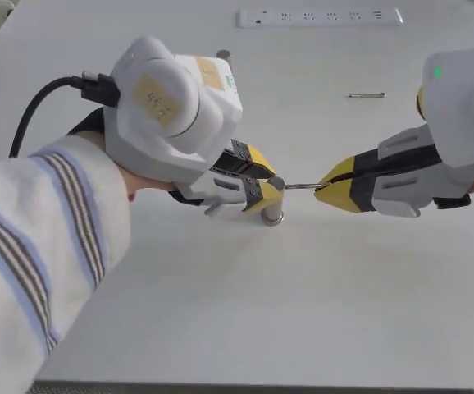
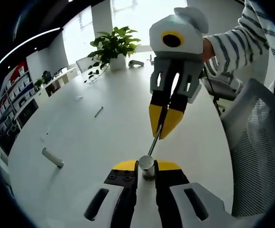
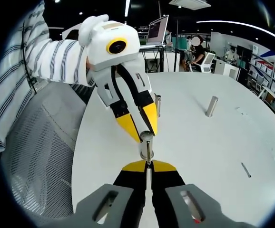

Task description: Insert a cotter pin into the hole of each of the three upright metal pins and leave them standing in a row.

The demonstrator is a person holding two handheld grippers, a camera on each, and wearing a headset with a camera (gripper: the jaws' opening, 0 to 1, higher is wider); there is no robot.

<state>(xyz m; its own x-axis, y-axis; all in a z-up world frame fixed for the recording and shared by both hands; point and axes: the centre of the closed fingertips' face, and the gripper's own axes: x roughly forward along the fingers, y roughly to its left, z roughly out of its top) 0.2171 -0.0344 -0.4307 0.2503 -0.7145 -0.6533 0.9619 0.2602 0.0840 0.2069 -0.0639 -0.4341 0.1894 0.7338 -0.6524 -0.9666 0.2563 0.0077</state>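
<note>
Yellow sticker (image 1: 157,100) on left tool (image 1: 265,182): handwriting illegible. No other text.

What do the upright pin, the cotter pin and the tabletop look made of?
The upright pin: likely steel, brushed grey, bright reflective top. The cotter pin: thin bare metal wire, dull silver. The tabletop: smooth matte white, possibly laminate; unconfirmed.

A short silver cylindrical metal pin (image 1: 271,217) stands upright, clamped between the jaws of the left gripper (image 1: 263,182). A thin silver wire cotter pin (image 1: 301,186), pinched in the closed tips of the right gripper (image 1: 322,186), lies level. Its free end meets the clamped pin just under its top; whether it has entered the hole cannot be told. A second silver pin (image 3: 157,104) and a third silver pin (image 3: 211,106) stand upright beyond, apart from each other. A spare cotter pin (image 1: 366,96) lies flat, well away.
</note>
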